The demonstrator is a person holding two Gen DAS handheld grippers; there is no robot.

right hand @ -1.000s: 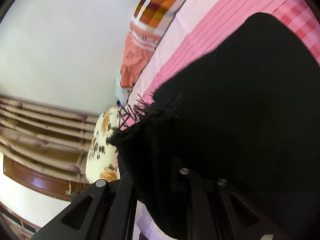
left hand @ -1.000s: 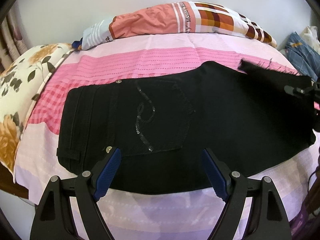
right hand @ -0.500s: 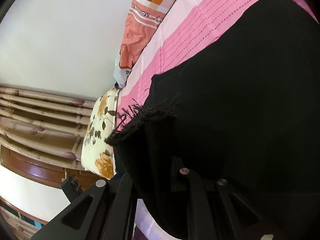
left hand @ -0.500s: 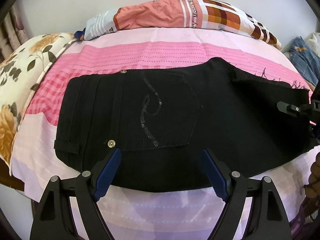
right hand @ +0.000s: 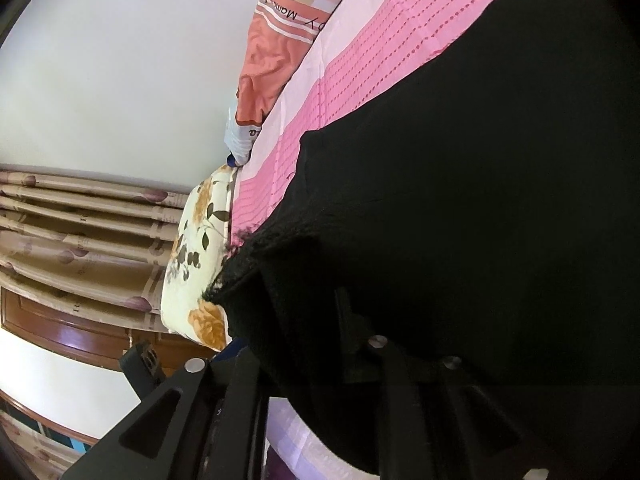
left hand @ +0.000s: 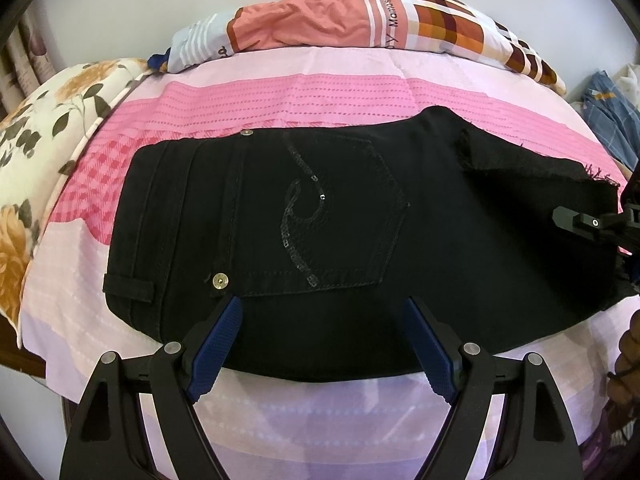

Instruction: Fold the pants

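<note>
Loosening now, the right tongs point(right hand: 304, 320) have just been opening with the frayed hem point(right hand: 256, 256) between them, laid at three o'clock on the black pants point(left hand: 320, 240) across the bed point(left hand: 280, 100); left tongs point(left hand: 322, 340) hover wide, empty.

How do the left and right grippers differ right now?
The left gripper stands wide open and empty above the black pants; the right gripper is far narrower, its jaws just opening, with the frayed hem between them. The left's blue pads show; the right's are hidden by cloth. Both have black frames.
</note>
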